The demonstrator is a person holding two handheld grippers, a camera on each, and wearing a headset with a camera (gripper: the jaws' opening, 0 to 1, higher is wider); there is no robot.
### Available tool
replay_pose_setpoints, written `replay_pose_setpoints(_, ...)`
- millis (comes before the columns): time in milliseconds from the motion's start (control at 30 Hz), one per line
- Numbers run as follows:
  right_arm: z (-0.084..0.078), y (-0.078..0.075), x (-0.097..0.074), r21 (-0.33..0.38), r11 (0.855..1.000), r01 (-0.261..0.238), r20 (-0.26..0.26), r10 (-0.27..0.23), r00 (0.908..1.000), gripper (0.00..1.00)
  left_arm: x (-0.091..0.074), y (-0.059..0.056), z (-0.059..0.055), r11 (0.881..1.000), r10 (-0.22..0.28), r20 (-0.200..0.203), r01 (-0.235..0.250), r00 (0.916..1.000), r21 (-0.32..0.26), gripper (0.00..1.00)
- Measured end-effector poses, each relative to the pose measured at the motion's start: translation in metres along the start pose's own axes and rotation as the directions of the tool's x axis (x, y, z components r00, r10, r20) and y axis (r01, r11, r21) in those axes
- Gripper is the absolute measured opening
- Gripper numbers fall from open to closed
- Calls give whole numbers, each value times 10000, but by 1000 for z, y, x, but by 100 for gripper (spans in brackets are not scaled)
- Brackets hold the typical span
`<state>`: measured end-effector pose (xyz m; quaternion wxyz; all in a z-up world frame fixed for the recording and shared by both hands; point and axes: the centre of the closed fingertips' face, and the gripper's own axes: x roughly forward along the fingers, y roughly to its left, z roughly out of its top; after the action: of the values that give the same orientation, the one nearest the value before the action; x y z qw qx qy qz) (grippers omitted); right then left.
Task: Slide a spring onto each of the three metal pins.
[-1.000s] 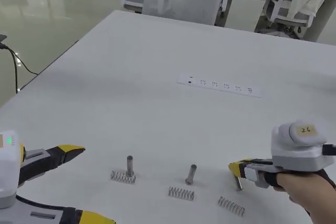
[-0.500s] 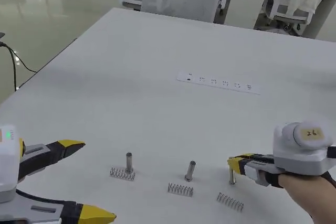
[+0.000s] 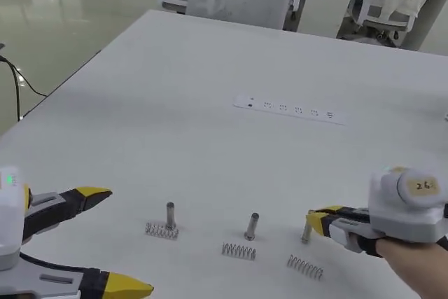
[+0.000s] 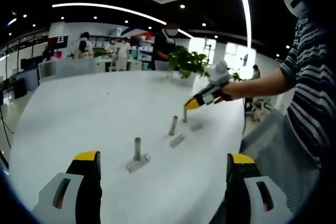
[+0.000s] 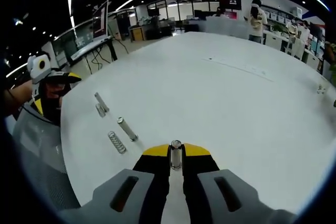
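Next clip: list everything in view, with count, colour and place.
pins: 3, silver; left pin and middle pin upright near the table's front edge, right pin between the right gripper's jaws
springs: 3, silver; left spring, middle spring and right spring, one lying by each pin
power strip: 1, white, mid-table
table: 1, white
office chairs: grey and white, beyond the far edge
left gripper: yellow-tipped, open
right gripper: yellow-tipped, shut
hand: 1, holding the right gripper
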<state>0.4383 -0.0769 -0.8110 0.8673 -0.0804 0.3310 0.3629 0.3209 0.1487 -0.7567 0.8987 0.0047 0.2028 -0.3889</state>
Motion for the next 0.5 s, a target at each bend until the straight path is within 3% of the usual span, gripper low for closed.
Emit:
replay_pose_setpoints(233, -5, 3, -6, -422, 9991, 62, -44, -64, 10000, 5, 1, -3, 0, 10000, -80, -22, 80, 10000, 5, 97)
replay_pose_setpoints(500, -7, 3, -8, -347, 9994, 54, -106, -57, 9999, 5, 1, -2, 1, 10000, -87, -40, 87, 10000, 27, 97)
